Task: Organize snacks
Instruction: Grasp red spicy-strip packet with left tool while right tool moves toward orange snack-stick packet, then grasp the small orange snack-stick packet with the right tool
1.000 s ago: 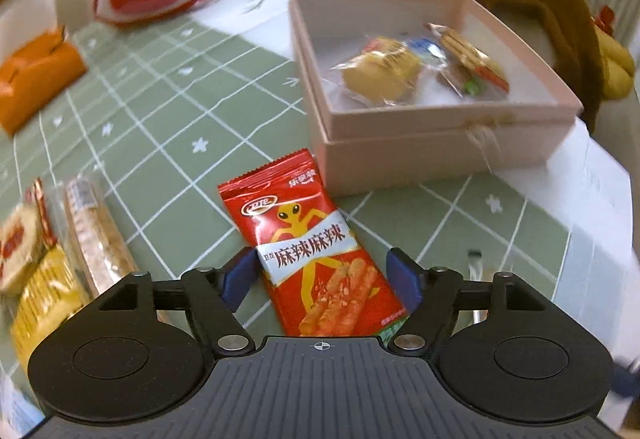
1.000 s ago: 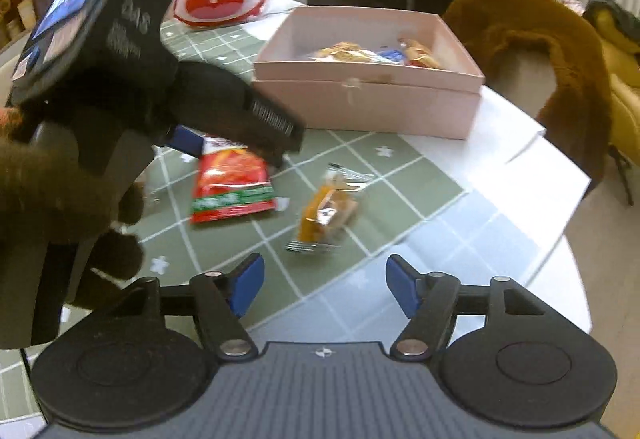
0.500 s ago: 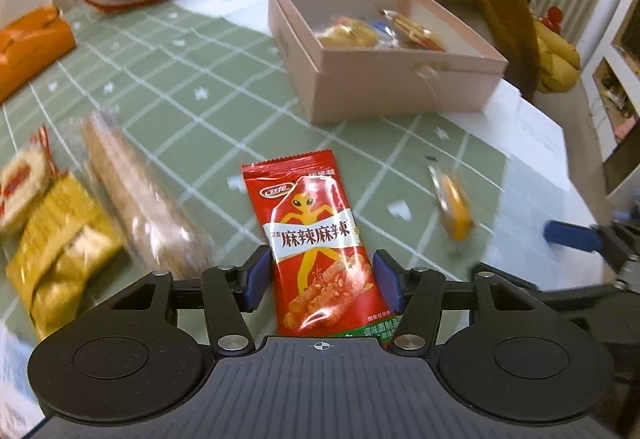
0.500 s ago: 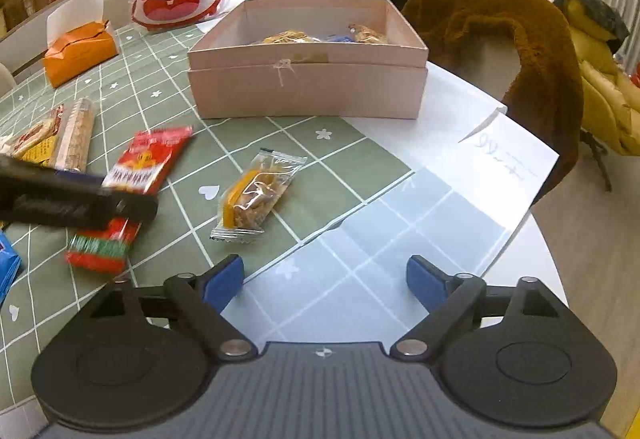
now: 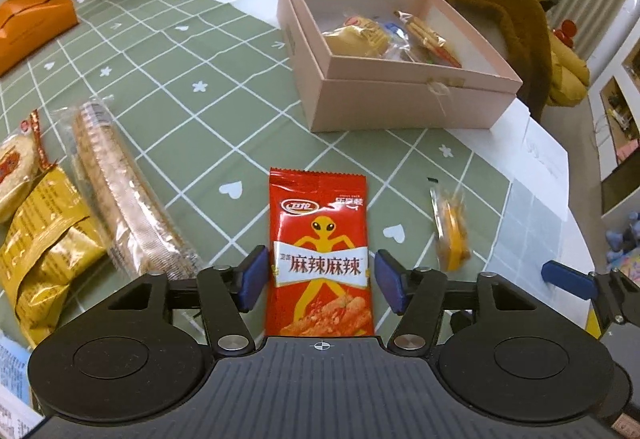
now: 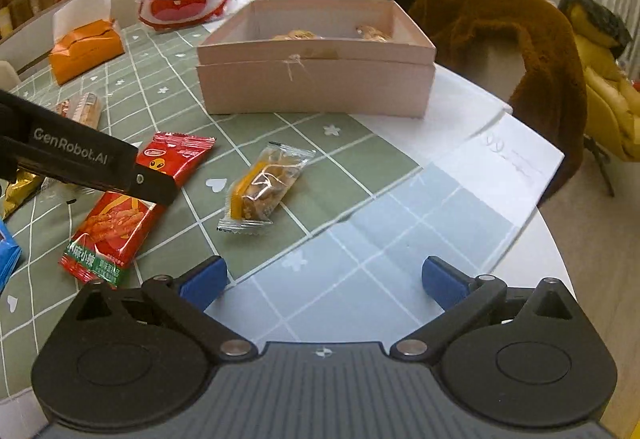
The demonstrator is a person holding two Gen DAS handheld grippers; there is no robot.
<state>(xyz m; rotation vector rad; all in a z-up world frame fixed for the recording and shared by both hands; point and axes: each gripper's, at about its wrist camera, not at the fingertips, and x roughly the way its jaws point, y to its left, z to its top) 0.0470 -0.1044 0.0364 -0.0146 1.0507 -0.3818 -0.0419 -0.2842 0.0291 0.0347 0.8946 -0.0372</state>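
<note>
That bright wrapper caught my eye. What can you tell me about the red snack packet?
The red snack packet is glossy foil with crimped ends, printed with a yellow alien figure, Chinese characters and fried sticks. It lies flat and sealed on the green checked tablecloth, in front of the pink box, between the left gripper's blue fingers; contact is unclear.

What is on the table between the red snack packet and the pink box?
Nothing: the left wrist view shows only bare green tablecloth between the red snack packet and the pink box.

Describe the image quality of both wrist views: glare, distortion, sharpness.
Left wrist view: glare streaks on the glossy red snack packet, straight tablecloth grid lines bow outward from fisheye distortion, focus is crisp. Right wrist view: warm dim room light, the pink box is sharp, and the clear-wrapped snack glints slightly.
</note>
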